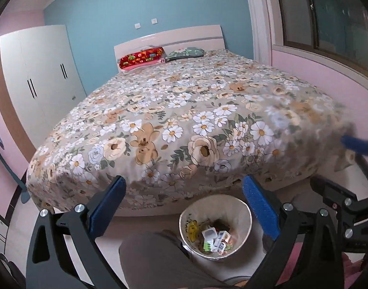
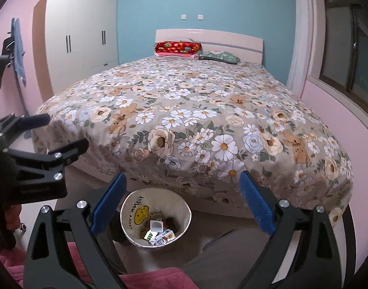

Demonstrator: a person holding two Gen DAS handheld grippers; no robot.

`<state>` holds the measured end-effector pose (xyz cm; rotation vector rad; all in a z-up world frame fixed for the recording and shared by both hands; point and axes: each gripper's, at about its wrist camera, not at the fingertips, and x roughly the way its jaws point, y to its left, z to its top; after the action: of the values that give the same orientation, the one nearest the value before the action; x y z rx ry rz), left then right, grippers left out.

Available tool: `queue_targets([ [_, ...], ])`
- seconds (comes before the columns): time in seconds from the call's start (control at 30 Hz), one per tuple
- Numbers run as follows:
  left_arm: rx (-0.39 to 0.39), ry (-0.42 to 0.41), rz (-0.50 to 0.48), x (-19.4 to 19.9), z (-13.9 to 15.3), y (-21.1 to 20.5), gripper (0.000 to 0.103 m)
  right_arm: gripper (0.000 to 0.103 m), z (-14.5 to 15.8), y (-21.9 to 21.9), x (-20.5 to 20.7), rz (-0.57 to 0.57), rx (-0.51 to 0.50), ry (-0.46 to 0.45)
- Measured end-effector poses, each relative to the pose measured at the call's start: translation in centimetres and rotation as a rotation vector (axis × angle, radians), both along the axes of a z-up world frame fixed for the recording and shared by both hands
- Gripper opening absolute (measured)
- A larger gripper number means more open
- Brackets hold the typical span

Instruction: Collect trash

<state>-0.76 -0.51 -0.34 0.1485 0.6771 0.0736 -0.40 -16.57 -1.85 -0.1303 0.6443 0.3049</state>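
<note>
both tools stood wide apart with nothing between their blue pads: the left tool point(image 1: 184, 207) and the right tool point(image 2: 182, 204) each hung above the trash bin point(image 2: 133, 214), which sat on the floor at the foot of the bed point(image 1: 174, 110). the bin, lined with a white bag printed with a yellow smiley, held the collected trash point(image 2: 159, 233): a small white cup, a few little cartons and a green-and-white wrapper, with something dark behind them. the floral bedcover showed no loose litter in either view, so the collecting looked nearly or fully done. a good finish would have been to scan the bed edges and the floor beside the bin for stray scraps, keeping both tools clear of the bin's thin rim so it was not tipped.
</note>
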Motion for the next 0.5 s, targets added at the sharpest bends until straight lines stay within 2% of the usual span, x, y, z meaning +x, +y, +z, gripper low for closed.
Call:
queue_targets([
  [0.27,-0.050,0.066,0.006,0.6,-1.3,0.6,0.099,0.092,-0.6,-0.4,0.4,-0.037,-0.012,0.036],
  [0.5,-0.059,0.074,0.006,0.7,-1.5,0.7,0.099,0.092,-0.9,-0.4,0.4,-0.044,-0.019,0.037],
])
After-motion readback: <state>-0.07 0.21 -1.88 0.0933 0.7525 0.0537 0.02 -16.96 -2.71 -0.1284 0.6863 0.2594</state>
